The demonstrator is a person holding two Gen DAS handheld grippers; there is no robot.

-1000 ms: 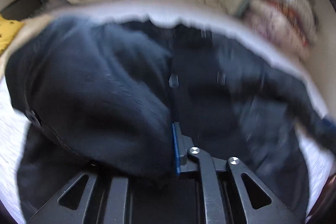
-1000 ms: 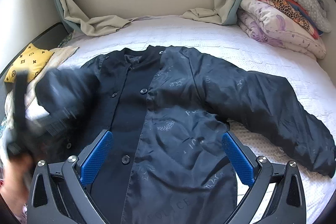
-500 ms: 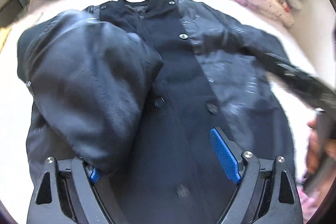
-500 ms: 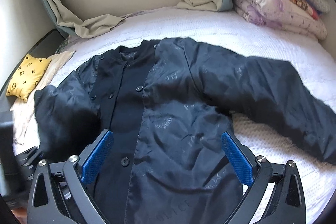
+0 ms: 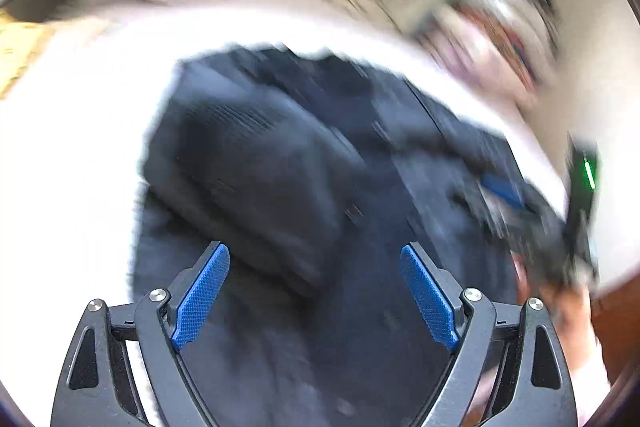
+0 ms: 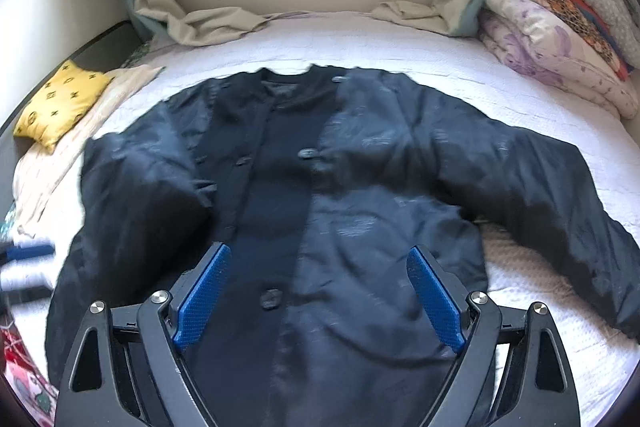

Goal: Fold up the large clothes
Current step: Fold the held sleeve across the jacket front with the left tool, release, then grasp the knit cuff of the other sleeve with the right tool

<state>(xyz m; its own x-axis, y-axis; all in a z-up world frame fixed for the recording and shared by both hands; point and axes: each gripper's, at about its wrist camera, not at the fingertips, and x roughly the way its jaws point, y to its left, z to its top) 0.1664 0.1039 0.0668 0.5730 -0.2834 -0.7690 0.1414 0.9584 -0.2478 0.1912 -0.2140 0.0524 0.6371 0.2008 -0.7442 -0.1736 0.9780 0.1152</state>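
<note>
A dark navy buttoned jacket [image 6: 320, 195] lies front-up on the white bedspread [image 6: 360, 39]. Its left sleeve [image 6: 140, 183] is folded in over the body; its right sleeve [image 6: 552, 203] stretches out to the right. My right gripper [image 6: 316, 291] is open and empty above the jacket's lower front. In the blurred left wrist view the jacket [image 5: 280, 187] shows with the folded sleeve, and my left gripper [image 5: 316, 291] is open and empty above its lower part. The right gripper [image 5: 508, 191] appears there at the right edge.
A stack of folded quilts [image 6: 560, 27] sits at the back right. A beige curtain [image 6: 208, 23] drapes onto the bed's far edge. A yellow cushion [image 6: 60, 103] and a beige cloth [image 6: 80, 147] lie at the left.
My left gripper opened and let go of the left sleeve, which now lies folded over the jacket body, then pulled back. My right gripper shifted right and stayed open.
</note>
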